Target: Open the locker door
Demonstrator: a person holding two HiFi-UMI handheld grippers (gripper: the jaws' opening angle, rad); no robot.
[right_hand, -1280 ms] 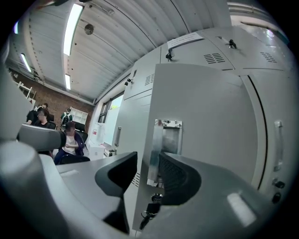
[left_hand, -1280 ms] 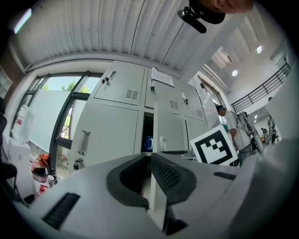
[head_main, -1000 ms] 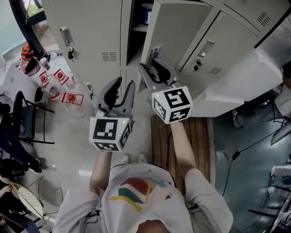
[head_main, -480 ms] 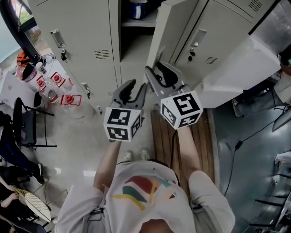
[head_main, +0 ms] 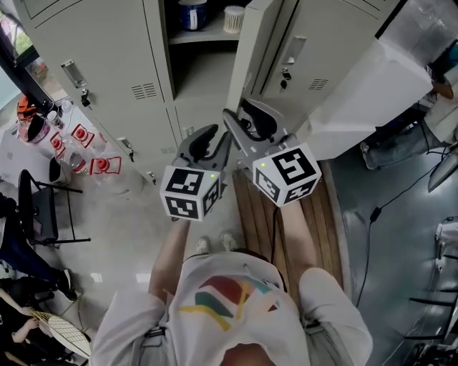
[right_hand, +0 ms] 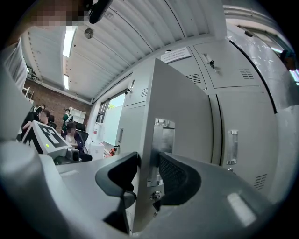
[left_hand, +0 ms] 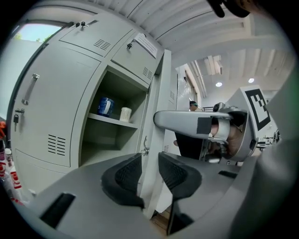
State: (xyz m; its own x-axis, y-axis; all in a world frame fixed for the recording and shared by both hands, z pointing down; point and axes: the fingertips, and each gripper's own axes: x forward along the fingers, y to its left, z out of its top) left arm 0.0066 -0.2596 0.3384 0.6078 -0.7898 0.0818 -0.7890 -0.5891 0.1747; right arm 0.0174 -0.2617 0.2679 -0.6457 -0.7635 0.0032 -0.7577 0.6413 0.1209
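Head cam steeply down; gripper cams close-up, all share locker door.

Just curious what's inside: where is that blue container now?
In the head view, top centre: the blue container stands on the open locker's shelf, left of a white cup.

**Bright, even indoor light; fisheye gripper views**

Ceiling strips and a window light the room softly. The floor shows pale glare. The locker inside lies shaded. Both gripper views bend at the edges, with black corners.
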